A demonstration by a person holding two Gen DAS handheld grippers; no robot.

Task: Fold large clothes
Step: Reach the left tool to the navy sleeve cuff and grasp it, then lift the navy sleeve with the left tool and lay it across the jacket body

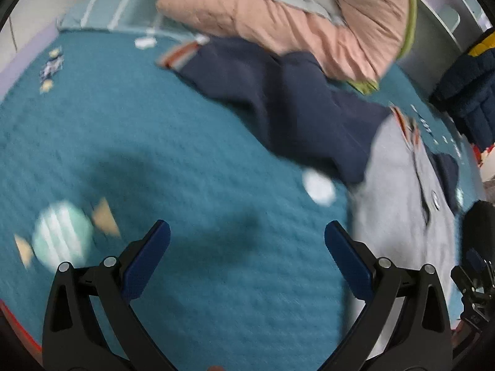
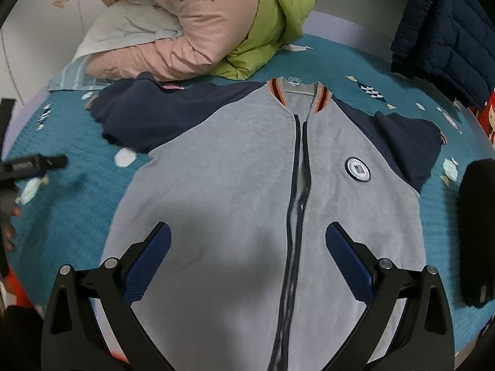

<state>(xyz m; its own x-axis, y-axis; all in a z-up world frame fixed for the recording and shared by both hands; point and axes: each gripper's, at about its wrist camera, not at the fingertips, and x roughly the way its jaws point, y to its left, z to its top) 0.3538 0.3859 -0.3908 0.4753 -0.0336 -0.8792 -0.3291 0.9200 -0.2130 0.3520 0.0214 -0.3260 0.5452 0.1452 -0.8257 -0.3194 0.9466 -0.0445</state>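
Grey fleece makes the body of the jacket (image 2: 222,185), which lies face up and spread flat on the teal bed cover (image 2: 77,216), its zipper (image 2: 297,201) closed and running down the middle. Both navy sleeves are out to the sides — the left sleeve (image 2: 148,117) is stretched toward the pink quilt (image 2: 173,40), and the right sleeve (image 2: 405,136) is bunched beside the round badge (image 2: 358,169). The right tongs (image 2: 247,266) hover above the lower part of the jacket, wide open and holding nothing. The left tongs (image 1: 247,256) are also wide open and empty; they are over the bare bed cover, just beside the jacket's edge. As far as I can judge, no fold is made yet: the garment is only laid out and smoothed. What remains is all the folding — the sleeves inward, then the body doubled.
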